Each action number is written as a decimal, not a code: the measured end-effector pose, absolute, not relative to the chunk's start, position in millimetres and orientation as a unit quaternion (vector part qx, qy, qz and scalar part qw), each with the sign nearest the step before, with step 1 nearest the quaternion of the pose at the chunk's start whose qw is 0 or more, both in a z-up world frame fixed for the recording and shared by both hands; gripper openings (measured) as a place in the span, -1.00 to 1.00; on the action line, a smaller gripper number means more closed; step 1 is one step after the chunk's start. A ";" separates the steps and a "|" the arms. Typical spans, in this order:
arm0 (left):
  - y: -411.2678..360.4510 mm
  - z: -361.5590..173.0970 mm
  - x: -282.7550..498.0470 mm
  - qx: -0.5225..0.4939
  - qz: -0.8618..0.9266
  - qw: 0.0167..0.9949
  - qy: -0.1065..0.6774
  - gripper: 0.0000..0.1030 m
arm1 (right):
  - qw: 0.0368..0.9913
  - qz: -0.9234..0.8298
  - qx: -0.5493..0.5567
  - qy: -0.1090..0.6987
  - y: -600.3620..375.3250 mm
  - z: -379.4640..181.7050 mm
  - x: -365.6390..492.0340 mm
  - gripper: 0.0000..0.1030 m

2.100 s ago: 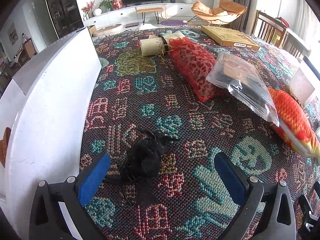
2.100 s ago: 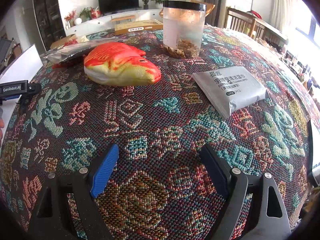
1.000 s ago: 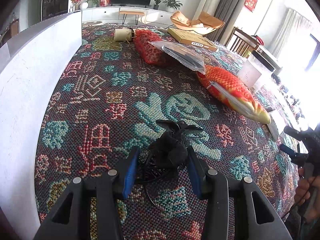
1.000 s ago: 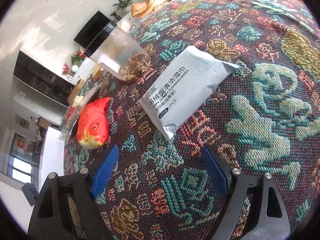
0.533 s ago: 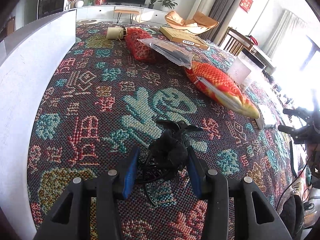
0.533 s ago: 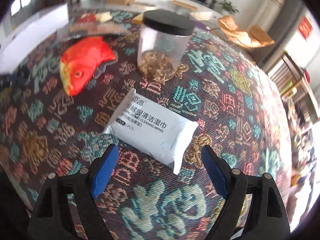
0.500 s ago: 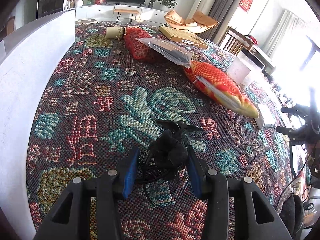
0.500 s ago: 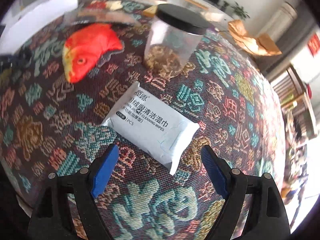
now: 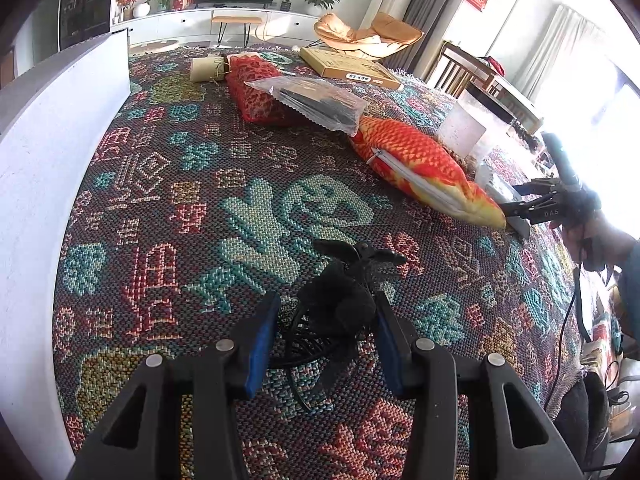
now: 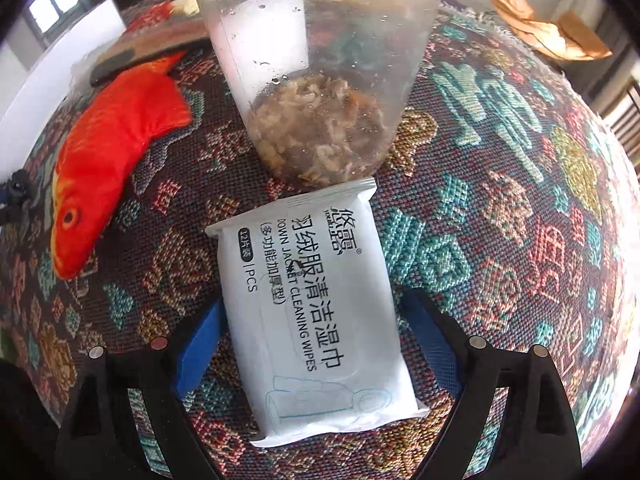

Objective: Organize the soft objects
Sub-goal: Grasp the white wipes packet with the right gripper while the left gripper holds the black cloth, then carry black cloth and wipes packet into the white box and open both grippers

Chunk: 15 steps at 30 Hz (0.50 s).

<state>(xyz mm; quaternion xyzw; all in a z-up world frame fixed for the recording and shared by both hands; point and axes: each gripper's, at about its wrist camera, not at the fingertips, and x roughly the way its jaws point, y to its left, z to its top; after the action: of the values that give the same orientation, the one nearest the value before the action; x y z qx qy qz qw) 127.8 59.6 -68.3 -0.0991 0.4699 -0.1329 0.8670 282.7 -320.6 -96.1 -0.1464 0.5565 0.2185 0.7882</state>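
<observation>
Your left jaws are squeezed shut on the black fluffy bundle (image 9: 340, 300), and it hangs in the left gripper (image 9: 324, 332) over the patterned cloth (image 9: 160, 200) on the worktop. Your right jaws are wide apart. The white wipes pack (image 10: 316, 312) lies flat between them, with a blue pad on each side, but the right gripper (image 10: 312, 344) is not pinching it yet.

So you are near the start, I think. One soft thing is picked up. It has no home yet. The wipes pack is about to be grabbed.

A lot is left to tidy. The orange fish pillow (image 9: 420, 164) lies on the cloth. Just behind it are the clear plastic bag (image 9: 312, 100) and the red net bag (image 9: 256, 92), touching each other. The clear jar (image 10: 320, 80) stands just past the wipes pack, right at its far end.
</observation>
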 end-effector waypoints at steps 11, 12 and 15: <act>100.1 -2.8 90.0 -0.178 -0.168 0.872 0.424 -0.12 | 0.825 0.204 0.224 0.476 -327.9 -33.3 130.8 0.32; 108.9 8.8 84.5 -0.182 -0.169 0.876 0.414 -0.12 | 0.821 0.224 0.233 0.471 -309.2 -22.9 122.9 0.32; 145.4 41.9 67.1 -0.179 -0.148 0.892 0.388 -0.12 | 0.805 0.297 0.227 0.460 -232.8 2.0 117.3 0.32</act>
<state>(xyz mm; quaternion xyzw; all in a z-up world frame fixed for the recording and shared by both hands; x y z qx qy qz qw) 67.1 145.4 41.9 -0.1789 0.3877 -0.1480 0.8921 117.3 -232.8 2.0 0.2270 0.4600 0.2969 0.8054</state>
